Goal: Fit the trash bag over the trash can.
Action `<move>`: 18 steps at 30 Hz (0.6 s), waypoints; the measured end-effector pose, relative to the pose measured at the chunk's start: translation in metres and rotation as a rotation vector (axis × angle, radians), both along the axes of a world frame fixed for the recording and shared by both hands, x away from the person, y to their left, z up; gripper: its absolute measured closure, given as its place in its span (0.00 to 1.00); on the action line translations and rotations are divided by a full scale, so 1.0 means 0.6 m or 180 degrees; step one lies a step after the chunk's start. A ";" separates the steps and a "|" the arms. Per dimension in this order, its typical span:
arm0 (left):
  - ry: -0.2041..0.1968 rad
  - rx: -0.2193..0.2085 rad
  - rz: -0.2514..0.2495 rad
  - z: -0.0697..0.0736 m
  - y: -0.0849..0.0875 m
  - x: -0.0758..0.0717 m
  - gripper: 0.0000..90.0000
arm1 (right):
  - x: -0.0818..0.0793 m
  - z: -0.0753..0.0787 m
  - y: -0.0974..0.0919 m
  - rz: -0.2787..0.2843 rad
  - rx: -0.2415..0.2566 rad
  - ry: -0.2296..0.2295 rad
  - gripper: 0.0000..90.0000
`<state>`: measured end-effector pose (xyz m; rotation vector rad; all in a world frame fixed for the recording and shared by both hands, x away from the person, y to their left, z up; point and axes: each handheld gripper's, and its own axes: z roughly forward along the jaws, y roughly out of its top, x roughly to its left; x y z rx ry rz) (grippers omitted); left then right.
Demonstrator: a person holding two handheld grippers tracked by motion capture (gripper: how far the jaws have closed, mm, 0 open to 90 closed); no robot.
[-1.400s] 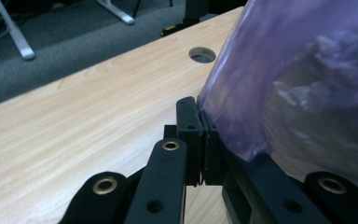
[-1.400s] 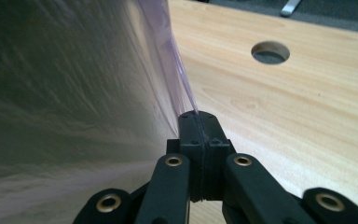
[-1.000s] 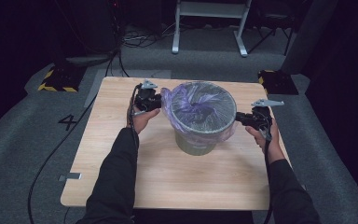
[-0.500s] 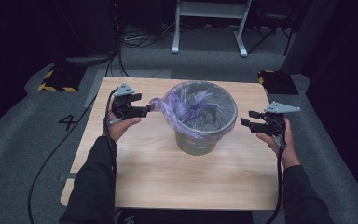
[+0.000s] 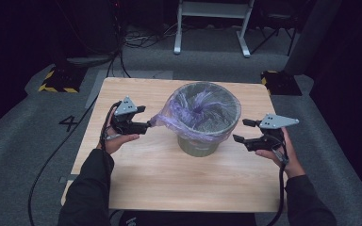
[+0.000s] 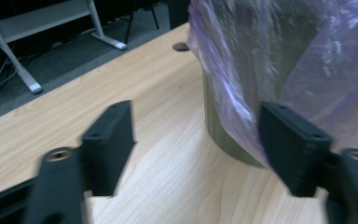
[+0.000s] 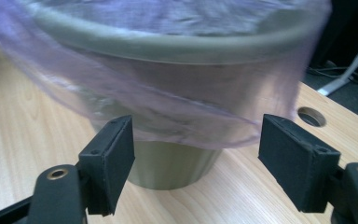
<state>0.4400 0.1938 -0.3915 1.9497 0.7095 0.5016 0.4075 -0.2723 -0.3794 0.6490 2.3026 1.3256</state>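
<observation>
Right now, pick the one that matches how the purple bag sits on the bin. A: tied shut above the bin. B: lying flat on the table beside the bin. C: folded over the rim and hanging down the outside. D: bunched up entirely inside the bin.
C: the purple bag drapes over the rim of the bin and hangs partway down its outside wall.
</observation>
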 end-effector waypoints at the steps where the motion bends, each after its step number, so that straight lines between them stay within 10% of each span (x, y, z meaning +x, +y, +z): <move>1: -0.0005 -0.0022 0.0011 -0.002 0.001 -0.002 0.45 | -0.003 0.000 0.005 0.0014 -0.0026 -0.0023 0.27; 8: -0.0026 0.0084 -0.0158 -0.012 -0.015 -0.010 0.62 | -0.017 -0.010 0.033 0.0110 -0.0211 -0.0156 0.31; 18: -0.0016 0.0252 -0.0261 -0.029 -0.042 -0.008 0.95 | -0.024 -0.021 0.050 0.0017 -0.0260 -0.0350 0.76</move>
